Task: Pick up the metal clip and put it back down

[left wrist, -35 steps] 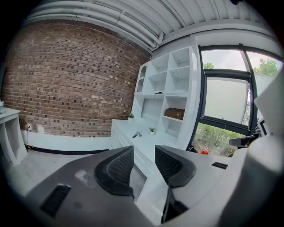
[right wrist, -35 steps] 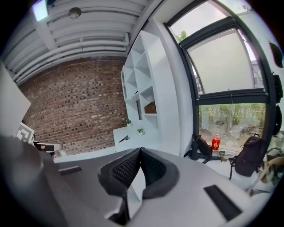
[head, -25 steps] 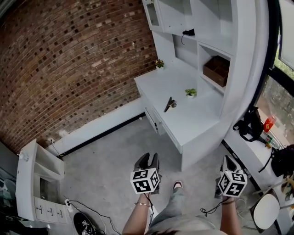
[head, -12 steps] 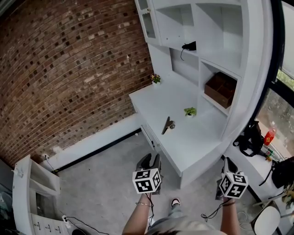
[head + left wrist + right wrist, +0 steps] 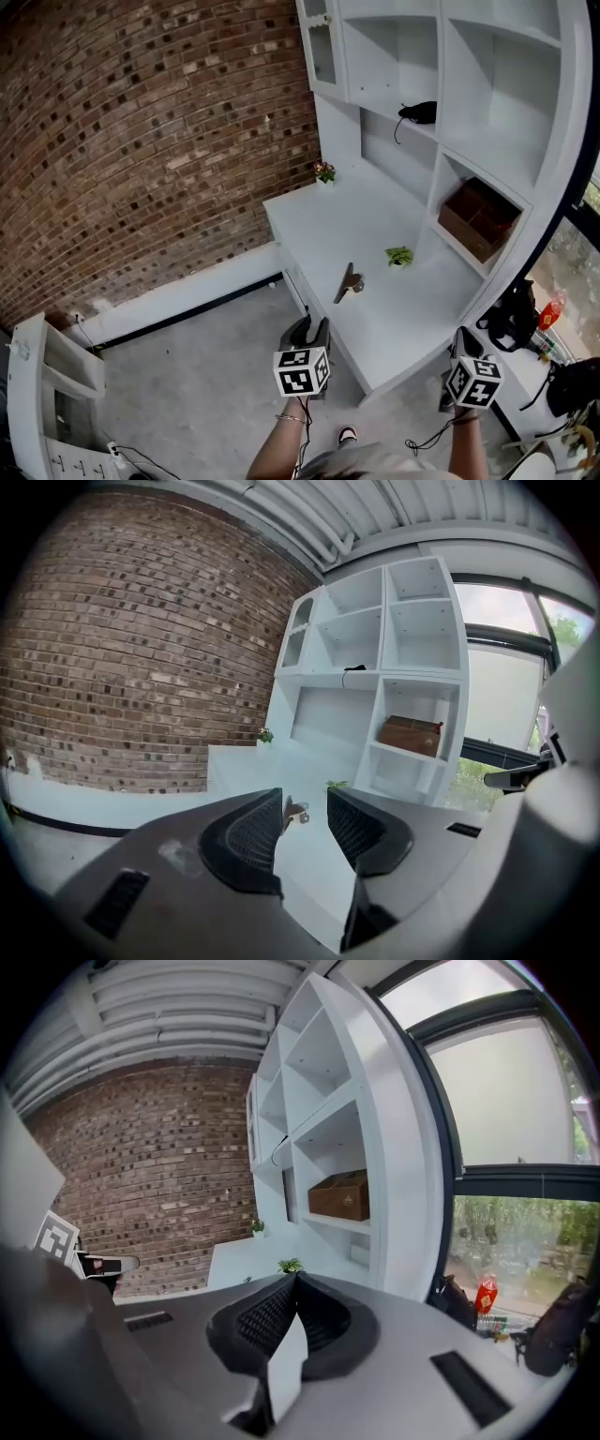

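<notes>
The metal clip [image 5: 349,282] lies on the white desk [image 5: 394,319], dark with a small silver end. In the left gripper view the clip [image 5: 294,812] shows far off between the jaws. My left gripper [image 5: 307,332] hangs open at the desk's near edge, short of the clip, with nothing in it [image 5: 305,825]. My right gripper [image 5: 466,345] is held low at the desk's right corner; its jaws [image 5: 292,1290] are shut with nothing between them.
A small potted plant [image 5: 398,255] stands behind the clip, another [image 5: 324,172] at the desk's far corner by the brick wall. A brown box [image 5: 478,217] sits in a shelf cubby. A black bag [image 5: 514,314] and red bottle [image 5: 548,312] lie to the right.
The view has moved forward toward the desk; desk and clip now sit lower and nearer in the head view. Both grippers keep their pose, now close to the desk's near edge.
</notes>
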The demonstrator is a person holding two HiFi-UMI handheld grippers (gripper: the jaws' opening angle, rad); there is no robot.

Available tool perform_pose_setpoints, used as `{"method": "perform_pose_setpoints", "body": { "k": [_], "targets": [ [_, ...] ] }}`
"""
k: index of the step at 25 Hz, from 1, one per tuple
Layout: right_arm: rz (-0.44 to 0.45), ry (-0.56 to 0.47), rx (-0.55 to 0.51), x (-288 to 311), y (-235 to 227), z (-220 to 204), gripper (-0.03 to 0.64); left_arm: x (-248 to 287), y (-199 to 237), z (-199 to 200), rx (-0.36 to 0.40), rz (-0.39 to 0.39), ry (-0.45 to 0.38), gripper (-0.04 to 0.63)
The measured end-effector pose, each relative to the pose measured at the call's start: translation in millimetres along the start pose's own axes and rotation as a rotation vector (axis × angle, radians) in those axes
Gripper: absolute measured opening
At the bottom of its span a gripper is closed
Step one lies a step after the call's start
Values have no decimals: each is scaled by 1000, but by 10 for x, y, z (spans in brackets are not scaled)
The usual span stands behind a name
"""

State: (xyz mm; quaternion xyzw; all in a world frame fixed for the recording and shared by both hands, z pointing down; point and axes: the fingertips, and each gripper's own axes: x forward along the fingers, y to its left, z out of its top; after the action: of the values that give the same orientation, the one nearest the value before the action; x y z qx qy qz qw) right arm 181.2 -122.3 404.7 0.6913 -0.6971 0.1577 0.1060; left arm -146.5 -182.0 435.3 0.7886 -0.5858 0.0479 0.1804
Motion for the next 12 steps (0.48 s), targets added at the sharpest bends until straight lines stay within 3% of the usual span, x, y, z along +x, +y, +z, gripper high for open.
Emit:
{"method": "perform_pose_setpoints", "body": {
  "k": [12],
  "targets": [
    [22,91,-21,643,119,-90,2,478,256,-125,4,29,76,144]
  ]
}}
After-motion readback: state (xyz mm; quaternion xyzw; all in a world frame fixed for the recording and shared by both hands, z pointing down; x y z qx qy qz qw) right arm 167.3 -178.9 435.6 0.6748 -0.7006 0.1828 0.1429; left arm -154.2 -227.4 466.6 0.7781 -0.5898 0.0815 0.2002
